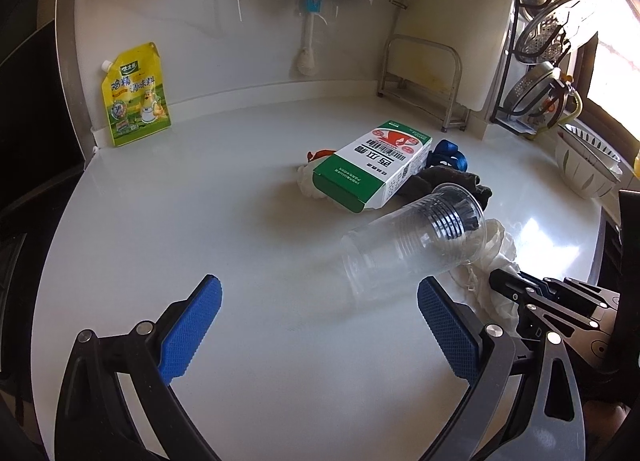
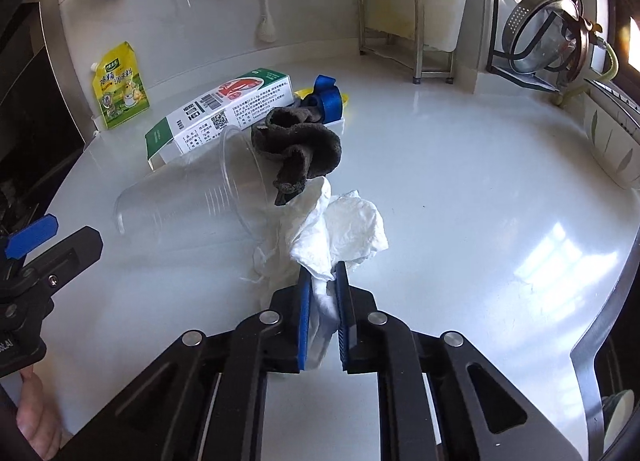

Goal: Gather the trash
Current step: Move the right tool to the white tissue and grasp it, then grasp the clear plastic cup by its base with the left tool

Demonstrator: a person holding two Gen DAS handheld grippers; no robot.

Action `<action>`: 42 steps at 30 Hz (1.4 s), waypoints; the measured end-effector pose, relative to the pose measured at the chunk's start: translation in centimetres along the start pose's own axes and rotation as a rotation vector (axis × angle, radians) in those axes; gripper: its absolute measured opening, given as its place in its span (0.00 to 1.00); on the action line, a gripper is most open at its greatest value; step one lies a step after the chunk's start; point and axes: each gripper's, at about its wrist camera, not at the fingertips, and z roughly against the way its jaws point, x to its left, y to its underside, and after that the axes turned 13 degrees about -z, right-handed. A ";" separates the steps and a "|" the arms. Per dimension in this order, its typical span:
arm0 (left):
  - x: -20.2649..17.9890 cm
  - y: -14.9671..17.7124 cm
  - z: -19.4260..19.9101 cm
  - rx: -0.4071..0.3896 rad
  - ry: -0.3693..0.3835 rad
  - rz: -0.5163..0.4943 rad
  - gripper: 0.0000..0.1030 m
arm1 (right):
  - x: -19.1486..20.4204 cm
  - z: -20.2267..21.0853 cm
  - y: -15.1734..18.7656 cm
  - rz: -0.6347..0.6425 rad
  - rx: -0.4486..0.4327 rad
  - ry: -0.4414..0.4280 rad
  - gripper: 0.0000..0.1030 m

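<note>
My right gripper (image 2: 322, 273) is shut on a crumpled white tissue (image 2: 340, 229), which also shows in the left wrist view (image 1: 494, 257). A clear plastic cup (image 1: 408, 245) lies on its side on the white counter (image 1: 240, 221), seen also from the right wrist (image 2: 192, 205). A dark brown cloth (image 2: 300, 149) lies at the cup's mouth. A green and white carton (image 1: 374, 165) lies behind it, over another white wad (image 1: 310, 181). My left gripper (image 1: 318, 297) is open and empty, just short of the cup's base.
A blue strap (image 2: 328, 97) lies behind the cloth. A yellow seasoning pouch (image 1: 136, 95) leans on the back wall at left. A metal rack (image 1: 424, 77) with a cutting board, hanging strainers (image 1: 552, 33) and a white bowl (image 1: 588, 169) stand at right.
</note>
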 end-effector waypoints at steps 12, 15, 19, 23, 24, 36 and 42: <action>-1.9 -1.2 -1.9 0.026 0.093 -0.137 0.94 | -4.2 5.3 0.8 -0.145 -0.045 -0.064 0.11; -2.5 -1.6 -2.8 0.043 0.117 -0.168 0.94 | -4.7 6.2 0.7 -0.163 -0.056 -0.090 0.11; -3.4 -2.0 -3.7 0.070 0.133 -0.227 0.94 | -4.8 7.2 0.6 -0.165 -0.075 -0.107 0.11; -4.2 -2.4 -4.4 0.083 0.146 -0.274 0.94 | -5.0 7.6 0.7 -0.170 -0.083 -0.122 0.11; -4.5 -2.6 -4.6 0.089 0.152 -0.285 0.94 | -5.0 7.7 0.7 -0.170 -0.084 -0.125 0.11; -6.3 -4.0 -7.2 0.130 0.186 -0.334 0.94 | -5.7 8.0 1.1 -0.180 -0.080 -0.141 0.11; -6.6 -4.4 -7.8 0.134 0.201 -0.300 0.89 | -6.0 7.9 1.3 -0.182 -0.076 -0.137 0.11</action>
